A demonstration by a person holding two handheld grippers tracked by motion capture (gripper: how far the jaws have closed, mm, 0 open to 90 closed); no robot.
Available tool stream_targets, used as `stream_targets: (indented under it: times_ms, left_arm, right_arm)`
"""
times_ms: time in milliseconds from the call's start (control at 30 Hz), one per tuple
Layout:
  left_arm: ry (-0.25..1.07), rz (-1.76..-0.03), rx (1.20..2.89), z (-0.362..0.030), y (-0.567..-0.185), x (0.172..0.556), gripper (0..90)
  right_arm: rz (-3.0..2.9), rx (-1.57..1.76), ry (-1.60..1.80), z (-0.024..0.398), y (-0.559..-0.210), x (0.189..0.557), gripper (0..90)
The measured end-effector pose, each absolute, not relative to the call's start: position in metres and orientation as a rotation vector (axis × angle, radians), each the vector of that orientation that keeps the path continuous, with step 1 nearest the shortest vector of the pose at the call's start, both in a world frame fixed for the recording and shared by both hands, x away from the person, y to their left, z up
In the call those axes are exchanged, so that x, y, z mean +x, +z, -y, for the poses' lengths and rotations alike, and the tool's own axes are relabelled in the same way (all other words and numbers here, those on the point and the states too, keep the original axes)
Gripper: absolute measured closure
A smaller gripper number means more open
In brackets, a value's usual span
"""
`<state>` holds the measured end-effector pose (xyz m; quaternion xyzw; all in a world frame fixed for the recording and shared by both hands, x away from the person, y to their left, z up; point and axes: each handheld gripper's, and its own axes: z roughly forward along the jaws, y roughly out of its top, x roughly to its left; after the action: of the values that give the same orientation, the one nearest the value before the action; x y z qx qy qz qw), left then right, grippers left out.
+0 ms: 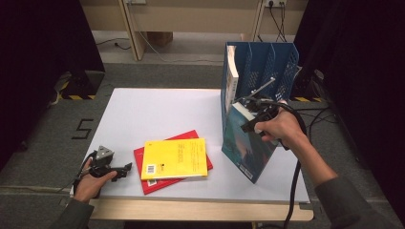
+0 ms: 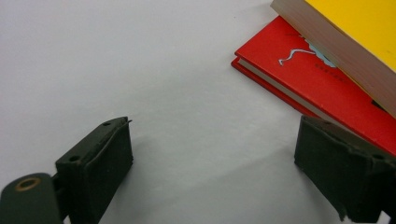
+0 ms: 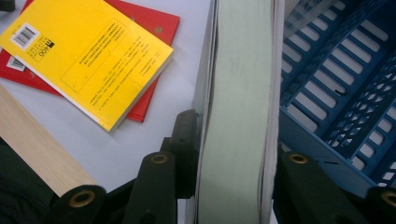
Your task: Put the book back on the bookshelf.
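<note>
While the high view shows the right gripper [image 1: 251, 116] clamped on the top edge of a thick teal-covered paperback book [image 1: 244, 145], that book stands tilted on one lower corner just in front of the blue perforated plastic file rack [image 1: 267, 62], whose leftmost slot already holds a pale upright book [image 1: 231, 74] — so the likeliest trouble is the heavy book pivoting in the grip and its bottom corner catching the rack's front lip instead of entering a free slot. The left gripper [image 1: 125, 168] rests low on the white tabletop [image 1: 157, 109] beside a flat yellow paperback [image 1: 175, 158] lying on a red hardback [image 1: 157, 183], well apart from the rack, so it cannot steady anything. In the left gripper view the jaws stand wide with bare table between them, the red hardback [image 2: 327, 84] and yellow paperback [image 2: 359, 32] just beyond one jaw. In the right gripper view the jaws press both covers of the teal book, its greenish page block [image 3: 240, 107] between them and the blue rack wall [image 3: 336, 93] right alongside — a narrow hold near one edge, which I judge could let the pages fan or the book slip if it is swung quickly.
</note>
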<state>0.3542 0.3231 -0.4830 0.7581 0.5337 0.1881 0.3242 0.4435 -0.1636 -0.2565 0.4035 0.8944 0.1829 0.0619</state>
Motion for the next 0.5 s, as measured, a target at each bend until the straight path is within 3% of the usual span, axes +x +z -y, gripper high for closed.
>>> stream_targets:
  times_ms: [500]
  left_arm:
    - [0.491, -1.396, 1.989, -0.323, -0.483, 0.354, 10.2]
  right_arm:
    - [-2.664, 1.146, 0.597, 0.175, -0.25, 0.422, 73.8]
